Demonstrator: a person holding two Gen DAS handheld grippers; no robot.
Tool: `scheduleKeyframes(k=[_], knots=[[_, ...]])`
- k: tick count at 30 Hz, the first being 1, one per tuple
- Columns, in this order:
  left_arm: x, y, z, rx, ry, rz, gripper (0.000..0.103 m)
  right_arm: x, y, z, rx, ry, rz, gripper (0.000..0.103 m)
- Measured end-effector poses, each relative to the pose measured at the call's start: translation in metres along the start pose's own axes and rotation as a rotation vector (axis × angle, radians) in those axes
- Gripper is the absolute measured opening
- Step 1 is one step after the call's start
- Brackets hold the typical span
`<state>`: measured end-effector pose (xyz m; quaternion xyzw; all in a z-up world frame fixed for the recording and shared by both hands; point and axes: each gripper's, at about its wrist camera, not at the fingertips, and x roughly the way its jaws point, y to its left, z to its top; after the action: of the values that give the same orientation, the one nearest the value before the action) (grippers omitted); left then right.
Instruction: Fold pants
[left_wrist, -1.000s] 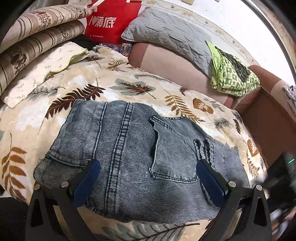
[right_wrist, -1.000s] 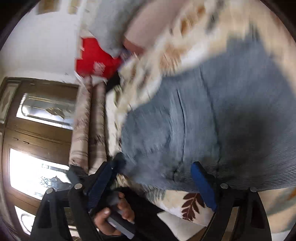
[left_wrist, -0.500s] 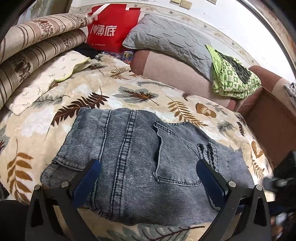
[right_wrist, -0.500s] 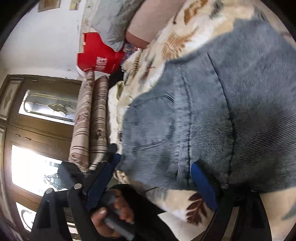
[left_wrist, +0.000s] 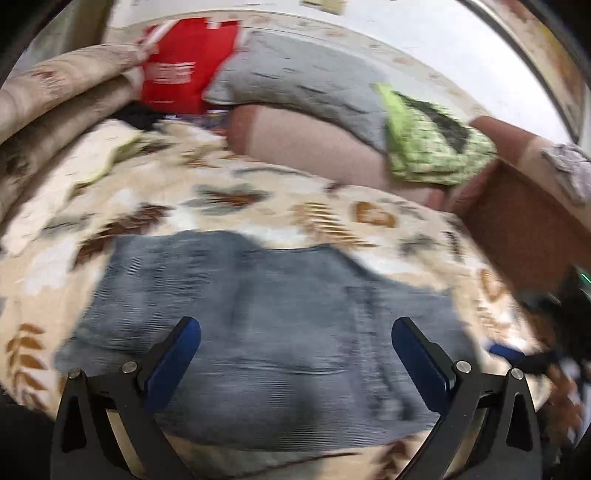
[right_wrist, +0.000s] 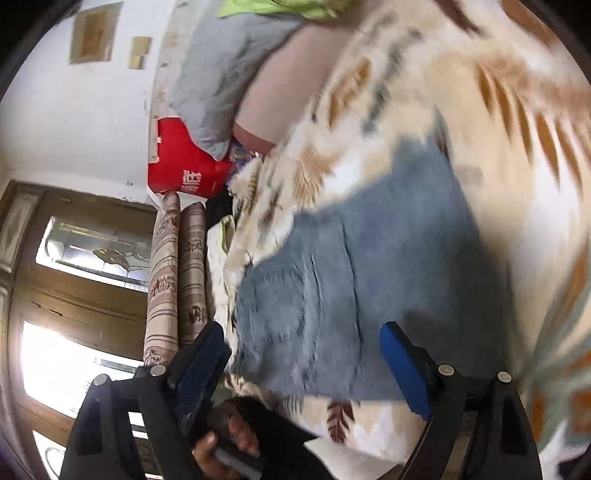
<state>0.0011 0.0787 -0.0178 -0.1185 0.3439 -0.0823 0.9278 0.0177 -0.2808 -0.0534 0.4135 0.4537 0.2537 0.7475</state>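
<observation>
Folded pants (left_wrist: 266, 332) lying on a blanket (left_wrist: 258, 206).
Both grippers, left (left_wrist: 295, 363) and right (right_wrist: 306, 369), are hovering above them, fingers spread, gripping nothing.

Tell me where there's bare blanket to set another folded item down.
Free: the leaf blanket between the folded jeans and the brown cushion, and the strip left of the jeans. Crowded: the far edge, with striped bolsters, red bag, grey pillow and green cloth.

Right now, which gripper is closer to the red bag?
Left, as a guess. In its view the left gripper looks over the folded jeans toward the red bag behind the bed. The right gripper shows it further off to its left, beyond the striped bolsters.
</observation>
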Motion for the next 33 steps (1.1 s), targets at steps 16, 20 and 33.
scheduleKeyframes(k=[16, 20, 33], knots=[[0.099, -0.096, -0.046, 0.325, 0.302, 0.024, 0.102, 0.055, -0.06, 0.11, 0.11, 0.046, 0.031, 0.088], [0.095, -0.096, -0.05, 0.335, 0.284, 0.02, 0.102, 0.03, -0.043, 0.083, 0.096, 0.029, 0.071, 0.088], [0.001, -0.033, -0.011, 0.095, 0.067, 0.086, 0.102, 0.001, -0.02, 0.012, -0.02, 0.07, 0.077, 0.097]])
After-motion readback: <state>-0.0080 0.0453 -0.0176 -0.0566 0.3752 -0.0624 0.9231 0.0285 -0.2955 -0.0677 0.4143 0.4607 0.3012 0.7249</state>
